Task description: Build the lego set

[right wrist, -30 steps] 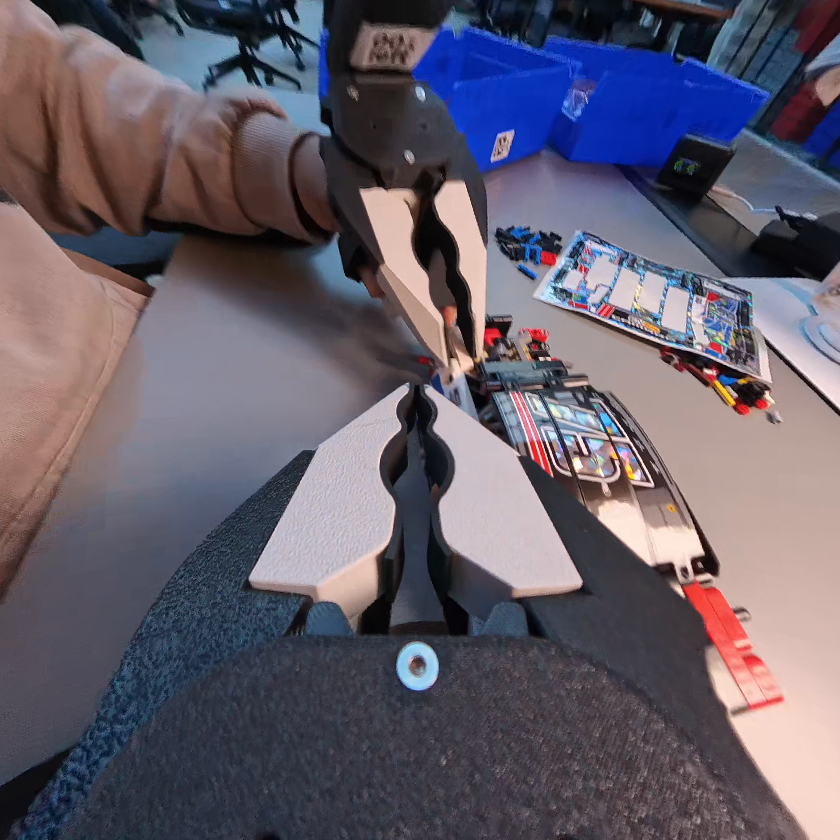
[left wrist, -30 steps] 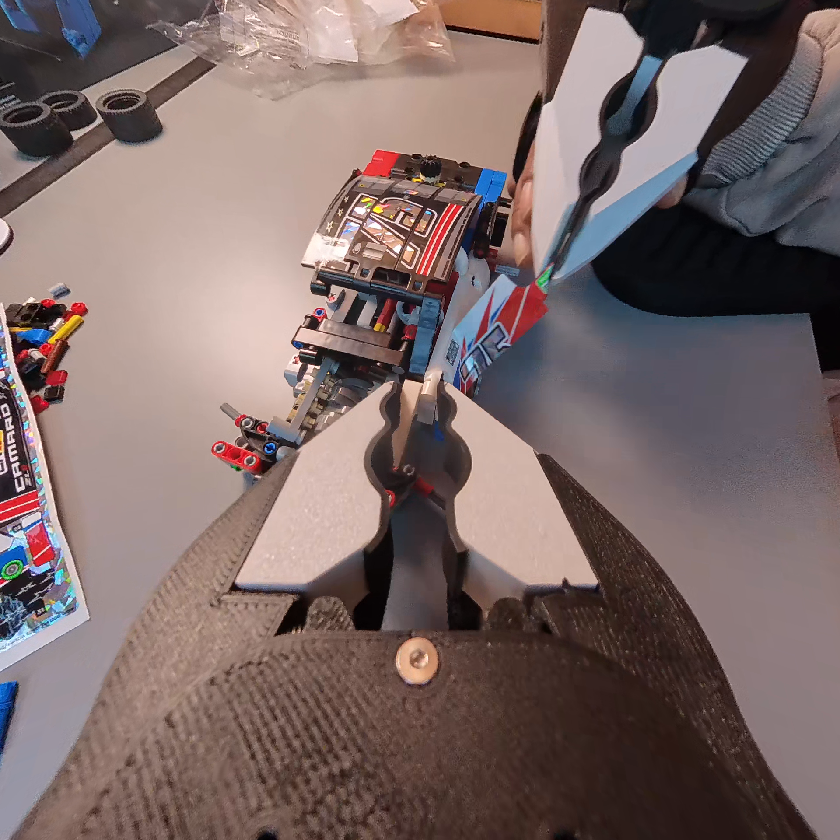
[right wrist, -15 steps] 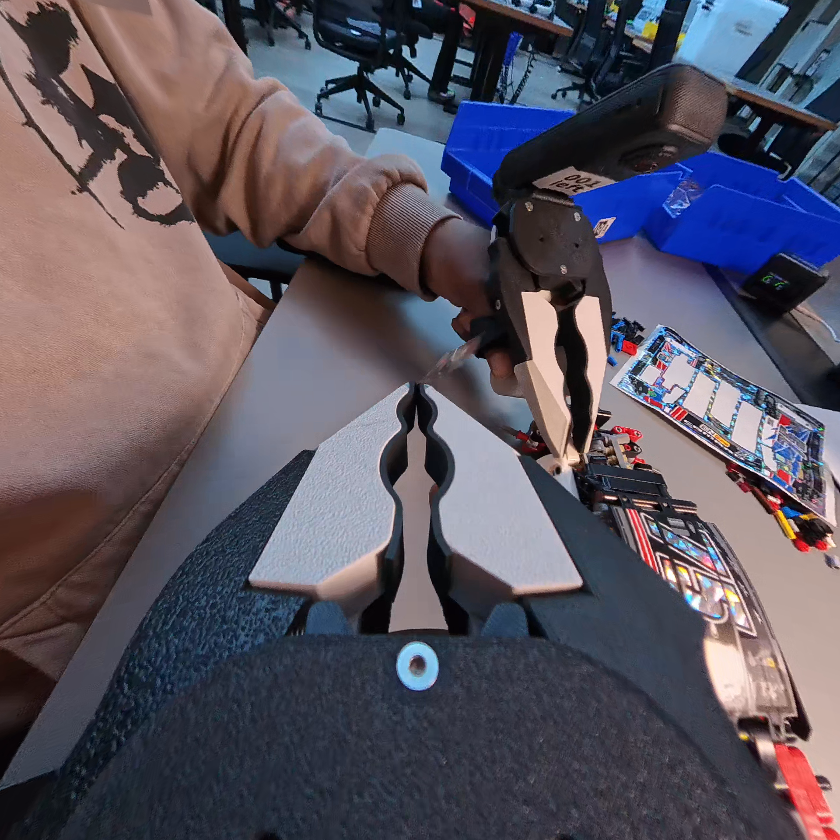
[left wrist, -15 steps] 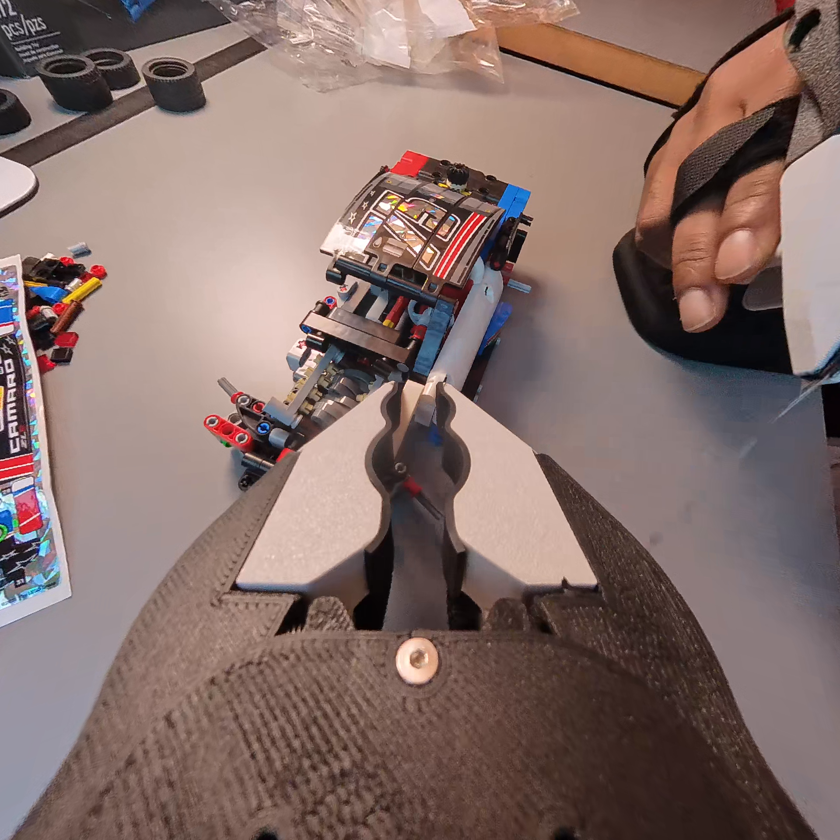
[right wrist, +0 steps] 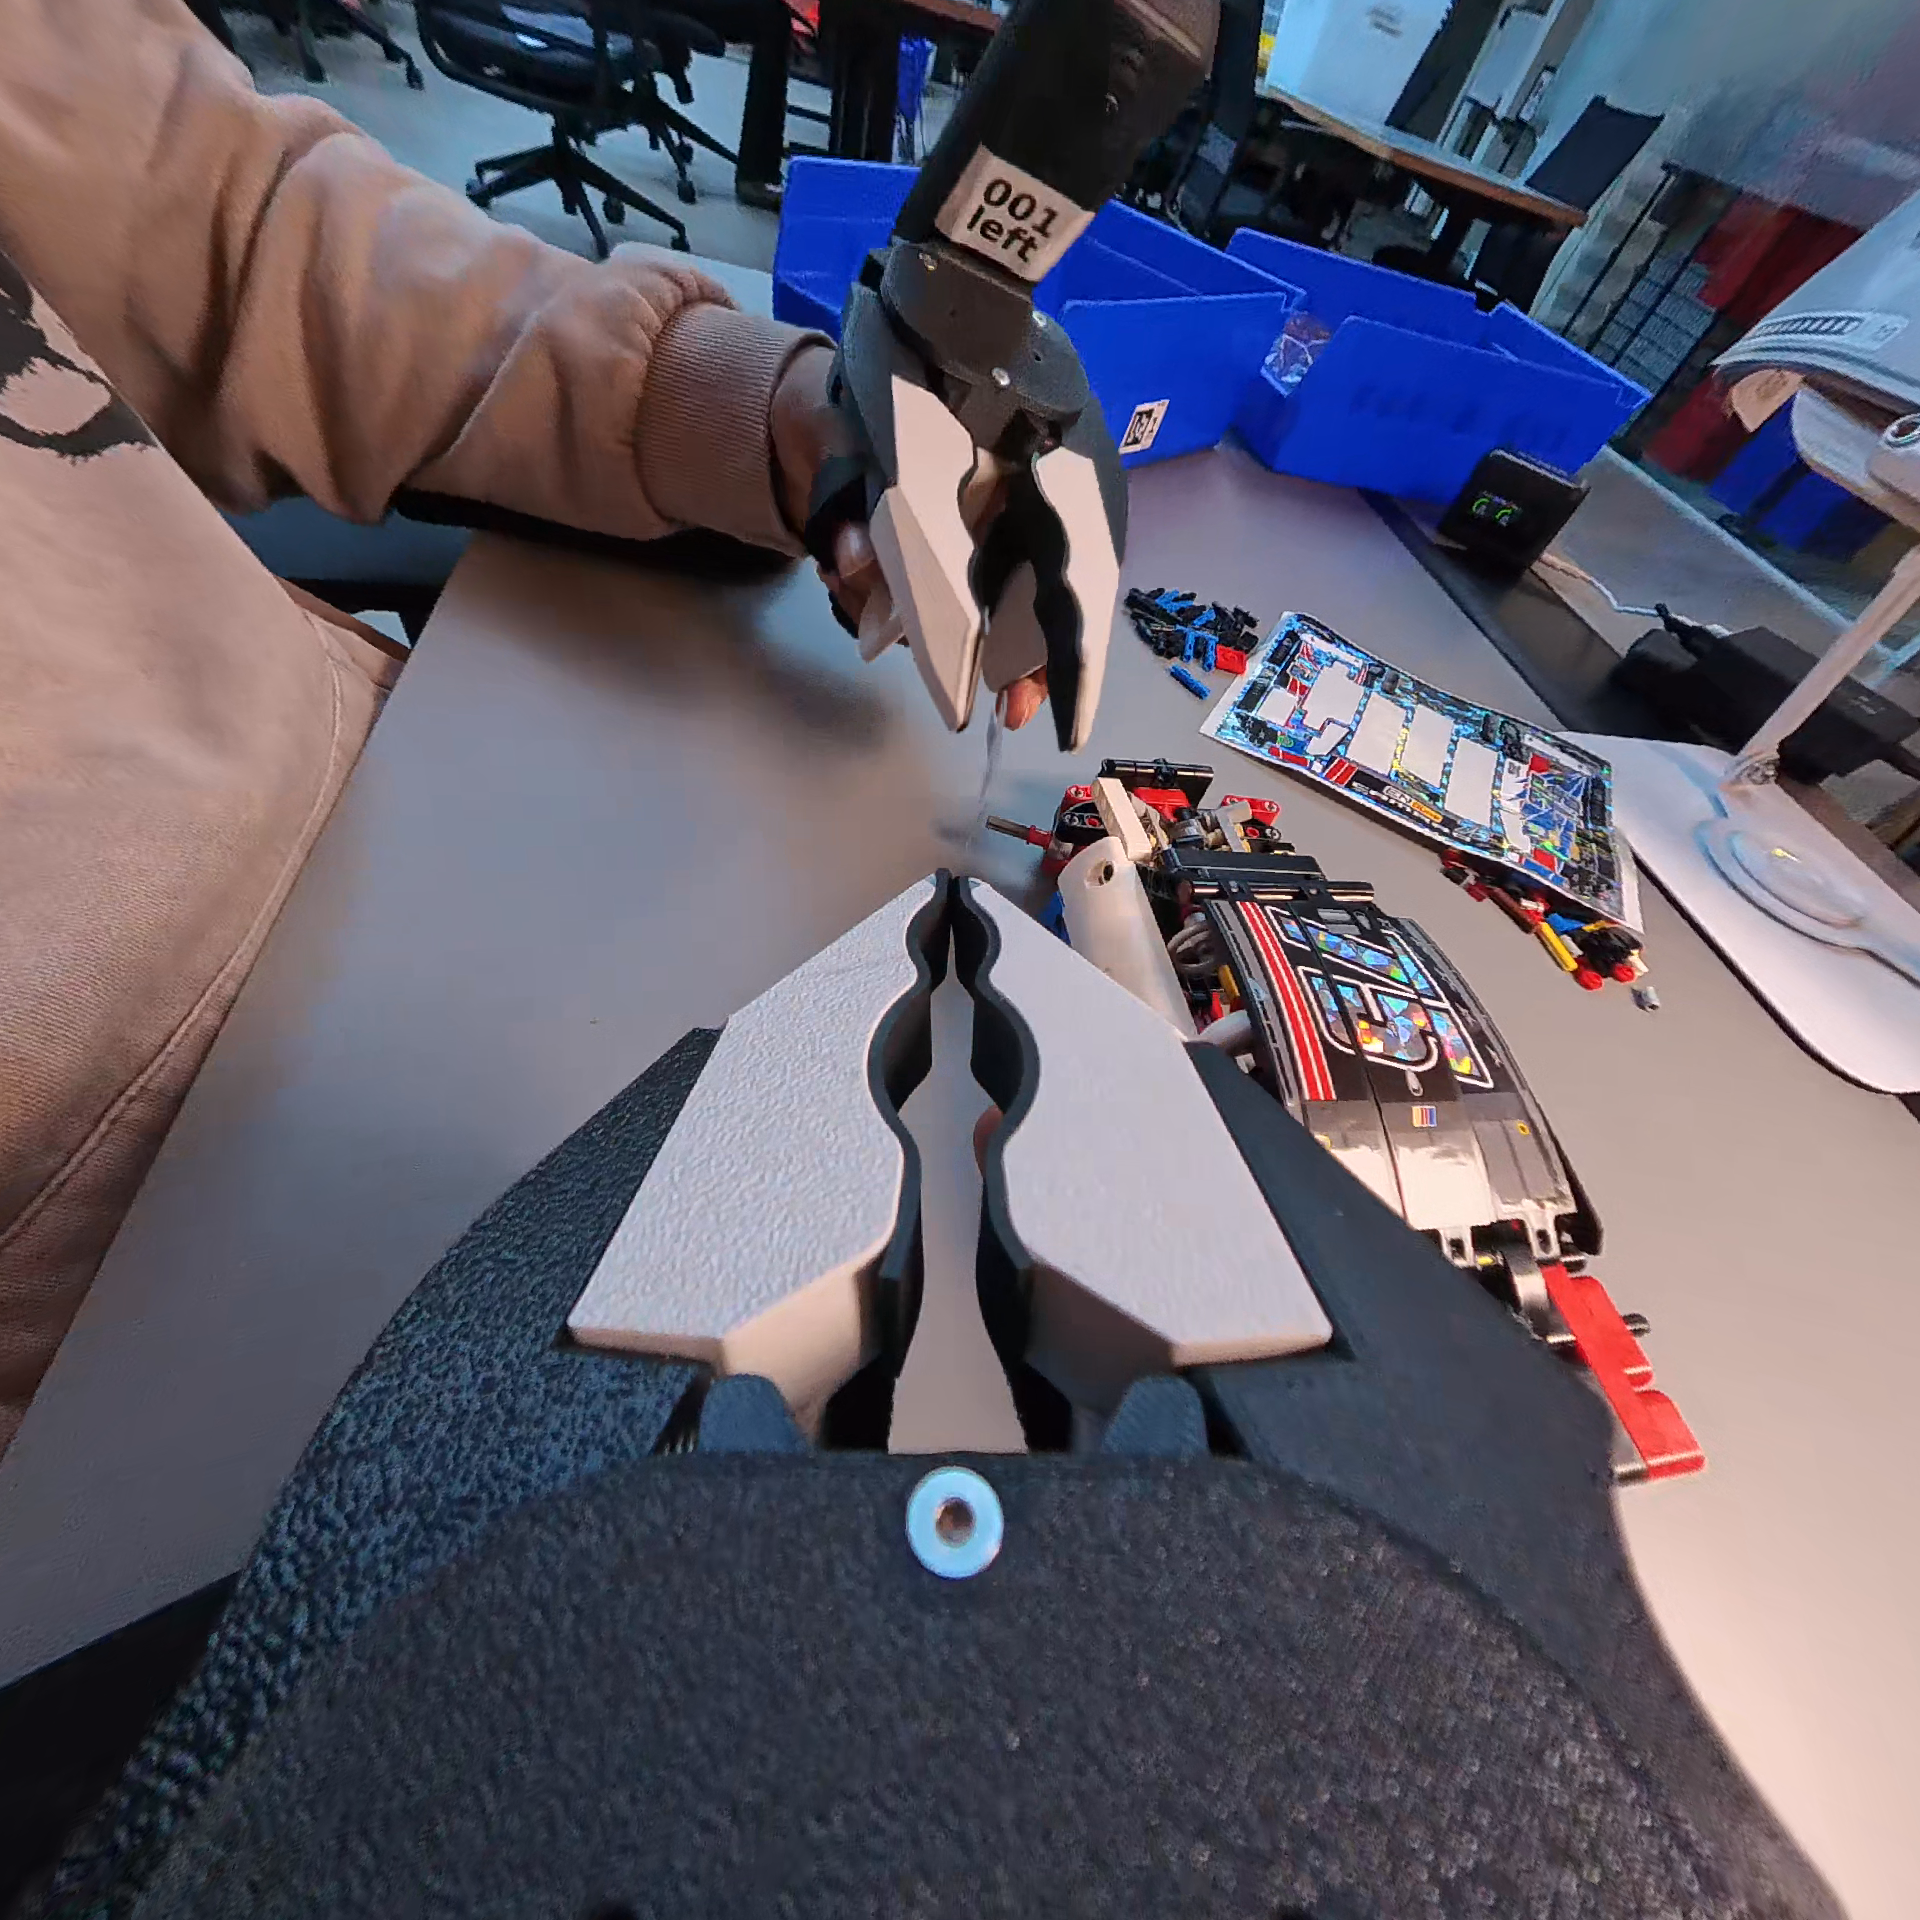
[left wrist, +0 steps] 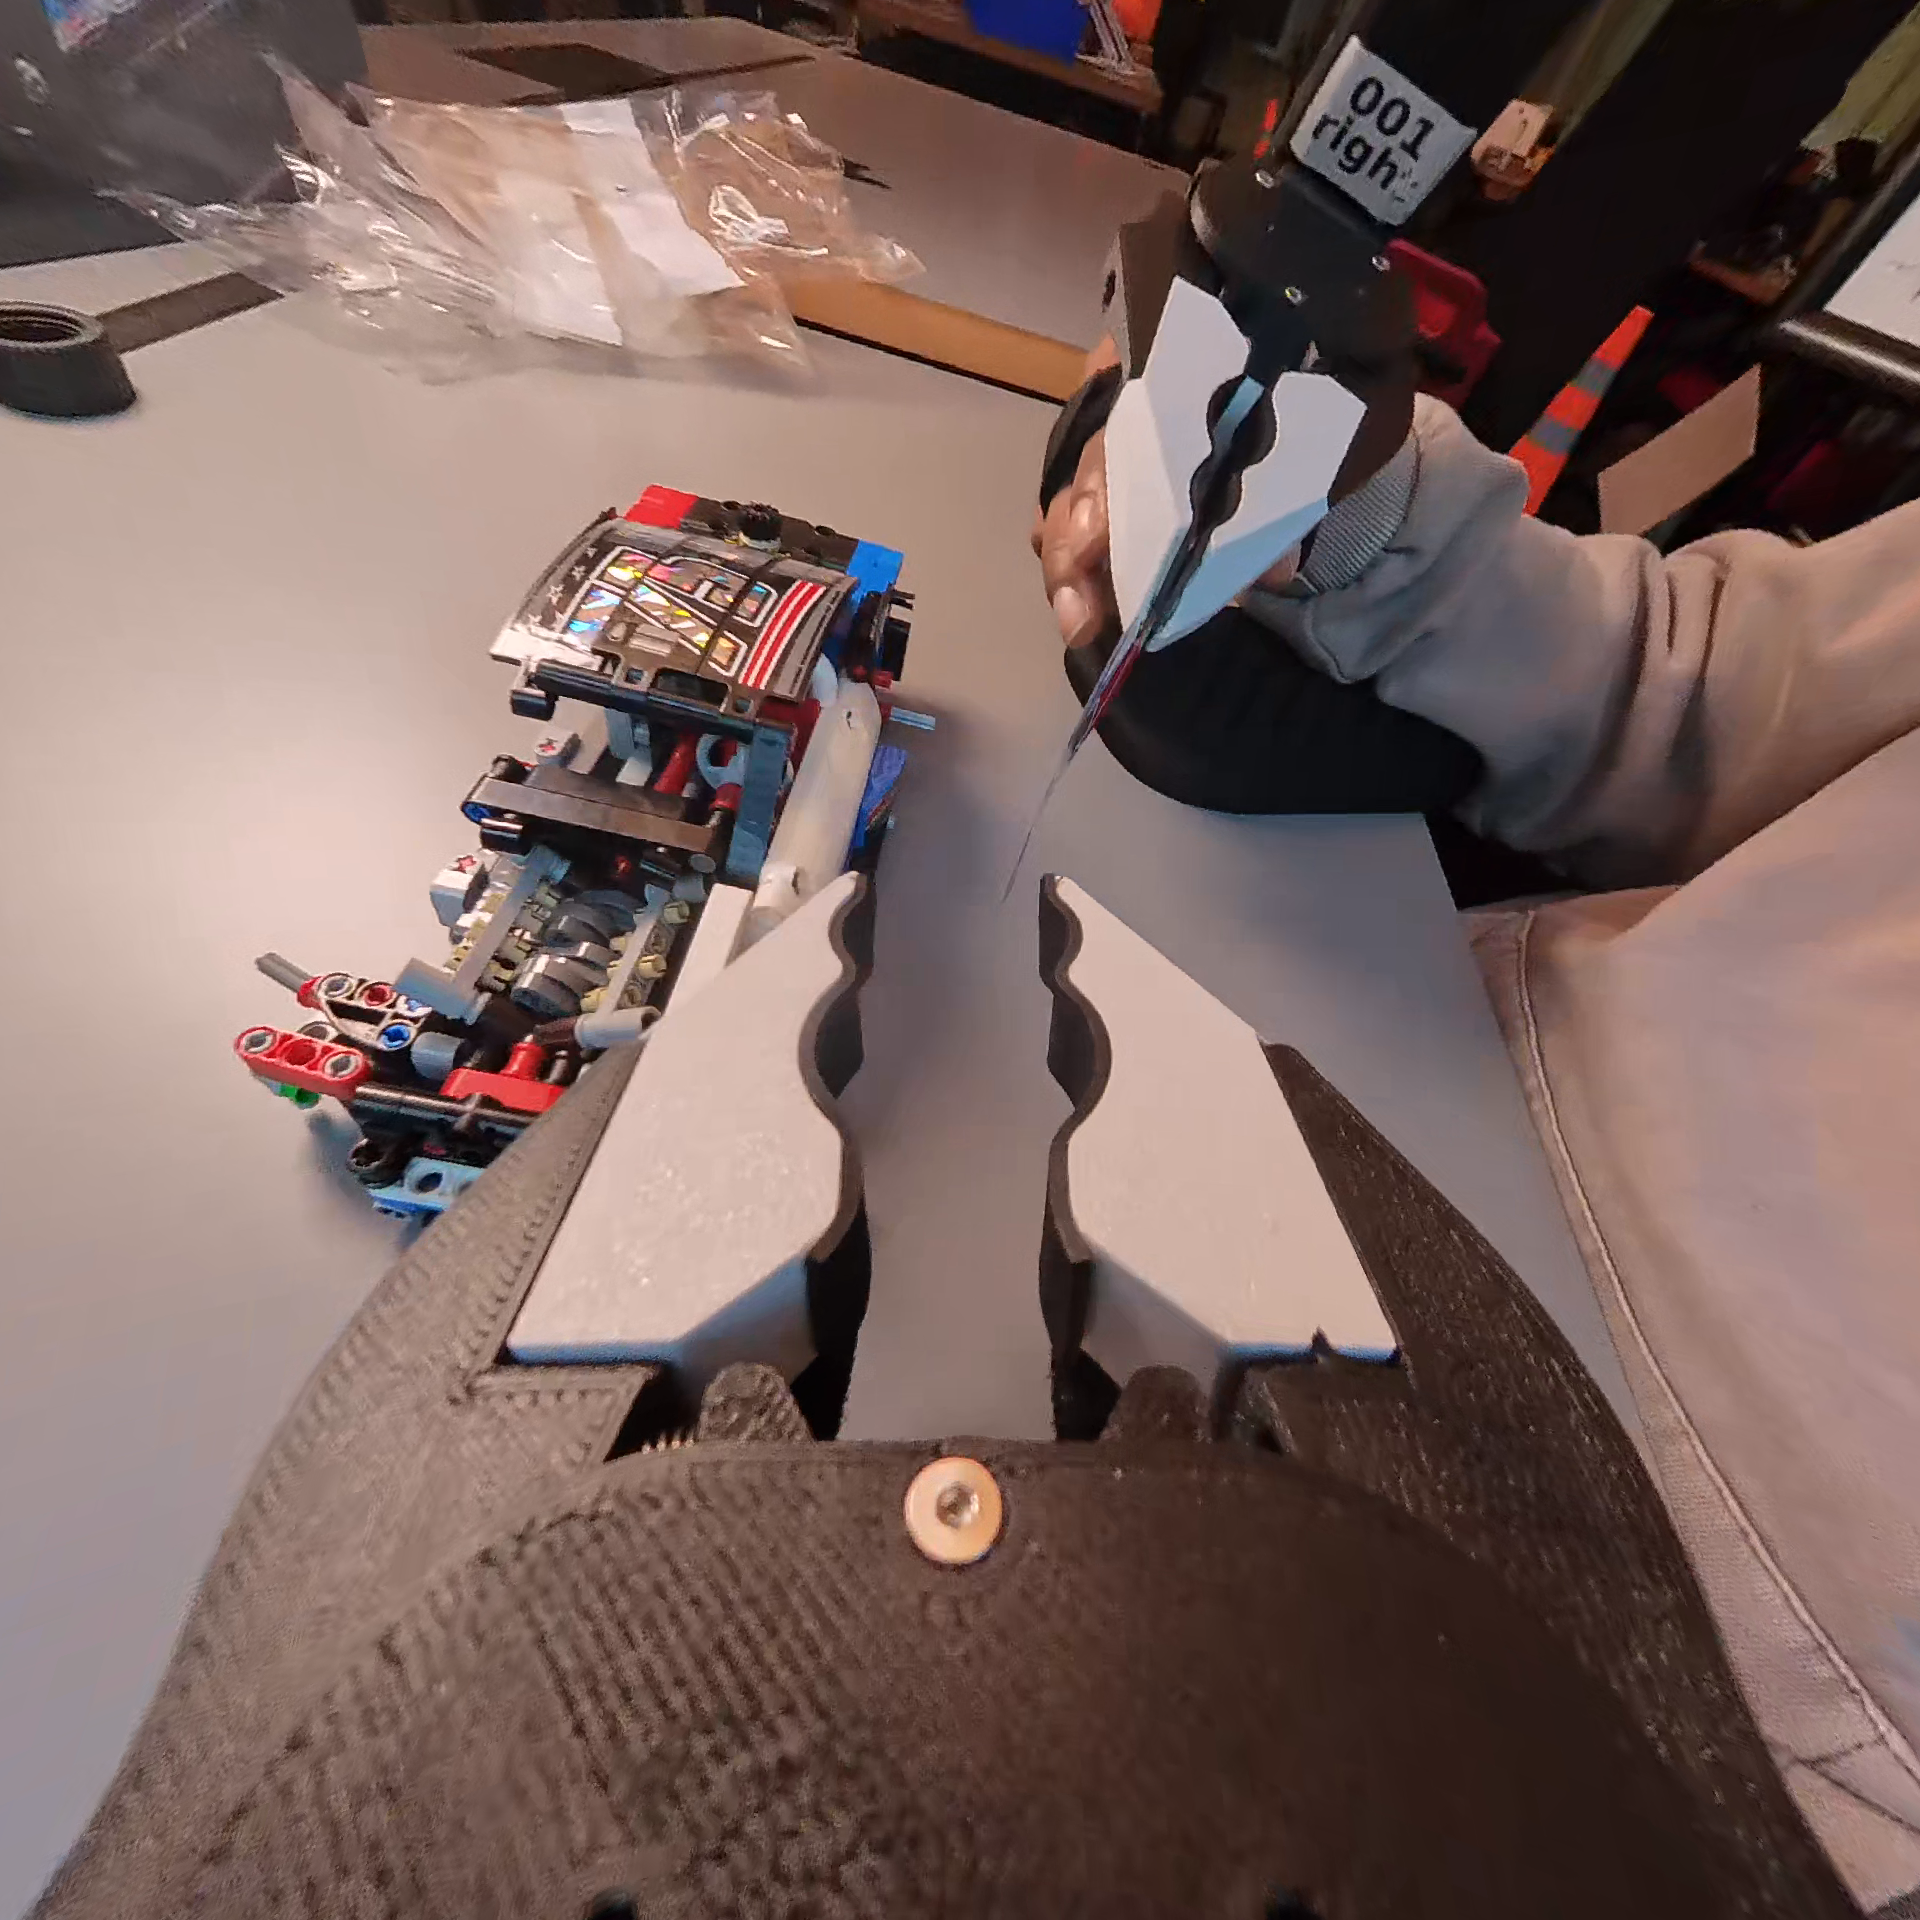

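At nine o'clock in the left wrist view a black tyre [left wrist: 54, 358] sits on the grey counter [left wrist: 260, 644], and crumpled clear plastic bags [left wrist: 540, 223] lie toward eleven. The half-built lego car [left wrist: 644, 831] lies lengthwise at the middle, its shiny stickered black roof panel [left wrist: 675, 613] at the far end and its open frame of red, grey and black pieces nearer the camera. The left gripper [left wrist: 951, 894] hovers just to the right of the car, its jaws spread wide with only bare counter between them; its left finger overlaps the car's white side panel in this view.

At one o'clock the right gripper [left wrist: 1143, 649] points down toward the counter, its jaws pressed together on a thin sticker [left wrist: 1081, 727] seen edge-on, whose lower tip hangs close to the left gripper's right fingertip. A hand in a light sleeve [left wrist: 1558, 644] holds that tool.

The right wrist view shows what the other misses: blue bins [right wrist: 1403, 384] at twelve o'clock, a glossy sticker sheet [right wrist: 1434, 758] at two, a heap of small loose pieces [right wrist: 1184, 623] beside it and another [right wrist: 1558, 930] at the sheet's near edge. Here the right gripper [right wrist: 953, 881] shows its tips meeting, the sticker only a faint blur beyond them, and the car [right wrist: 1351, 1018] lies to its right. The left gripper [right wrist: 1023, 717] hangs tips-down above the car's nose.
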Tool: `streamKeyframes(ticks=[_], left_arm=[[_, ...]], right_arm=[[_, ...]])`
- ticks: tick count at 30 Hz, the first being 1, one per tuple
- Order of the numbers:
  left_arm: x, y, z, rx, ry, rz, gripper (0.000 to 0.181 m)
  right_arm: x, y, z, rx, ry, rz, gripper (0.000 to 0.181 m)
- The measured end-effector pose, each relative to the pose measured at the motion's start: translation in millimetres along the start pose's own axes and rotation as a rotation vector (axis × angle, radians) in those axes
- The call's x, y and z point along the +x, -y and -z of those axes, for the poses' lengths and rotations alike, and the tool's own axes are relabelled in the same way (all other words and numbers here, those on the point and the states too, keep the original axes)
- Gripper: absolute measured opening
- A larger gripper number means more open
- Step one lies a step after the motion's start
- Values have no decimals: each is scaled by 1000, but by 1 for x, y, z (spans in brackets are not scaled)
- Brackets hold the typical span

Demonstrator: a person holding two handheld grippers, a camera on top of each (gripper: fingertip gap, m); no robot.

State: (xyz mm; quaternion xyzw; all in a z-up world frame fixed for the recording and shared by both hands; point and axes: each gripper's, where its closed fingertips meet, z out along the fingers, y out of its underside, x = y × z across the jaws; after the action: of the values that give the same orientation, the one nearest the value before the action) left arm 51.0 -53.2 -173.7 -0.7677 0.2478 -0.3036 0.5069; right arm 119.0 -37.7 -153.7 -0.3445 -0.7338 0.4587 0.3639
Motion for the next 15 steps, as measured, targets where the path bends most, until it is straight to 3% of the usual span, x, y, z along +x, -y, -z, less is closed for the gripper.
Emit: streamKeyframes(ticks=[10, 15], left_arm=[[14, -6, -8, -24, -36, -58, 1], [11, -6, -9, -28, -13, -58, 0]], right_arm=[[-1, -11, 3, -28, -10, -14, 0], [-1, -16, 3, -37, -12, -25, 0]])
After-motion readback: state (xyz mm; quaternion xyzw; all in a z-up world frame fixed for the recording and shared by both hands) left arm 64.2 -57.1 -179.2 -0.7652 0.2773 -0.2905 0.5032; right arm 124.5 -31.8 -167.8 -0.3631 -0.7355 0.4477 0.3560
